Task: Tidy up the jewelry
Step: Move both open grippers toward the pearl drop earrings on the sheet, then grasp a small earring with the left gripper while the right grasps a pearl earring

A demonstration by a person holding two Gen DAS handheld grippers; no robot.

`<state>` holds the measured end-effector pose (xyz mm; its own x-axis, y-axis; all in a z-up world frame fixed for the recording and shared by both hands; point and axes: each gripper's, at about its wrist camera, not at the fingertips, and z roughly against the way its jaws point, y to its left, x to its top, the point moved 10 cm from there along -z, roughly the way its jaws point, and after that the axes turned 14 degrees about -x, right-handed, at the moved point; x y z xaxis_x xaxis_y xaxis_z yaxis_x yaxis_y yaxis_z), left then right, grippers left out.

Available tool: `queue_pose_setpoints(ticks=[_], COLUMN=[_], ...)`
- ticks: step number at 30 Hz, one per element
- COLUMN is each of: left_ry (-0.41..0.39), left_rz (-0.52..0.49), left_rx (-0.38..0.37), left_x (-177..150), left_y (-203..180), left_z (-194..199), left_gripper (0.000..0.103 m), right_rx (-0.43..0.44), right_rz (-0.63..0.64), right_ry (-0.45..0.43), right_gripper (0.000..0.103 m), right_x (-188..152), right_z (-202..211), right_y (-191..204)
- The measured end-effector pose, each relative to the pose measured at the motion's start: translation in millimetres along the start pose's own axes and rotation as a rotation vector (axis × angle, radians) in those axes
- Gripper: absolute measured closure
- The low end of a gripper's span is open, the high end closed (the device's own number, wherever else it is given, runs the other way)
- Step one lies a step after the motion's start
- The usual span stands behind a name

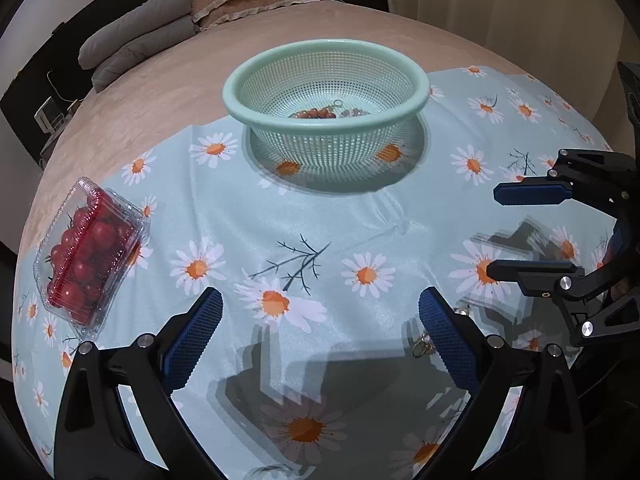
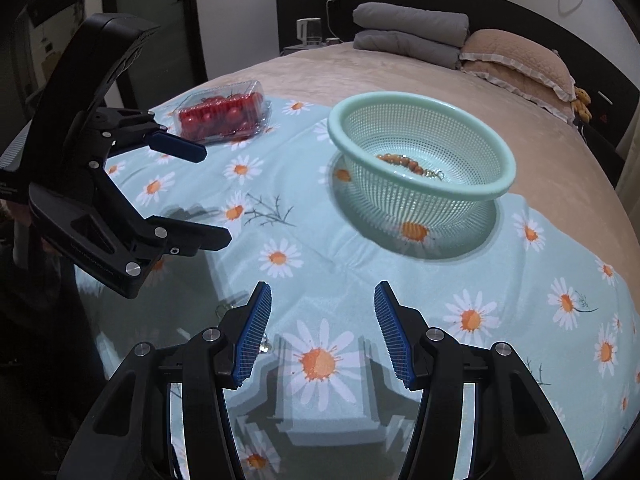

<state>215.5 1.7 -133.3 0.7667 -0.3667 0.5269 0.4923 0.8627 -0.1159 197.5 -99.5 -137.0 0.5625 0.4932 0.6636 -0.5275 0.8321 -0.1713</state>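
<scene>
With a bead bracelet (image 1: 314,113) already in the green basket (image 1: 256,76), both grippers, left (image 1: 320,334) and right (image 2: 322,330), hang open and empty, so next comes reaching the small trinket (image 1: 424,346) on the daisy cloth (image 1: 360,220)

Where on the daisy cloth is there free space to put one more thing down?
The widest bare patch lies between the green basket, the tomato box and the left gripper. It is crowded near the right gripper, where small metal jewelry lies on the cloth.
</scene>
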Motion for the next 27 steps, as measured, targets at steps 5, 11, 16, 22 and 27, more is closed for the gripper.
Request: queue_pose_setpoints(ticks=[5, 11, 16, 22, 27], left_ry=[0.029, 0.070, 0.082, 0.099, 0.099], left_rz=[-0.032, -0.071, -0.079, -0.080, -0.082], left_rx=[-0.026, -0.063, -0.094, -0.102, -0.092], left_x=[-19.5, -34.8, -37.4, -37.9, -37.6], left_y=[-15.8, -31.7, -37.2, -39.0, -37.2], left_z=[-12.4, -28.4, -34.6, -44.4, -43.5], left_gripper=[0.009, 0.014, 0.019, 0.034, 0.061], right_rx=[0.046, 0.071, 0.092, 0.109, 0.138], right_rz=[0.061, 0.095, 0.102, 0.116, 0.132], right_ry=[0.031, 0.054, 0.043, 0.011, 0.015], right_gripper=[0.052, 0.052, 0.055, 0.063, 0.084], right_x=[-25.2, -41.4, -40.9, -37.0, -38.3], right_z=[-7.1, -12.1, -14.0, -16.1, -17.7], right_y=[20.7, 31.2, 34.0, 38.1, 43.3])
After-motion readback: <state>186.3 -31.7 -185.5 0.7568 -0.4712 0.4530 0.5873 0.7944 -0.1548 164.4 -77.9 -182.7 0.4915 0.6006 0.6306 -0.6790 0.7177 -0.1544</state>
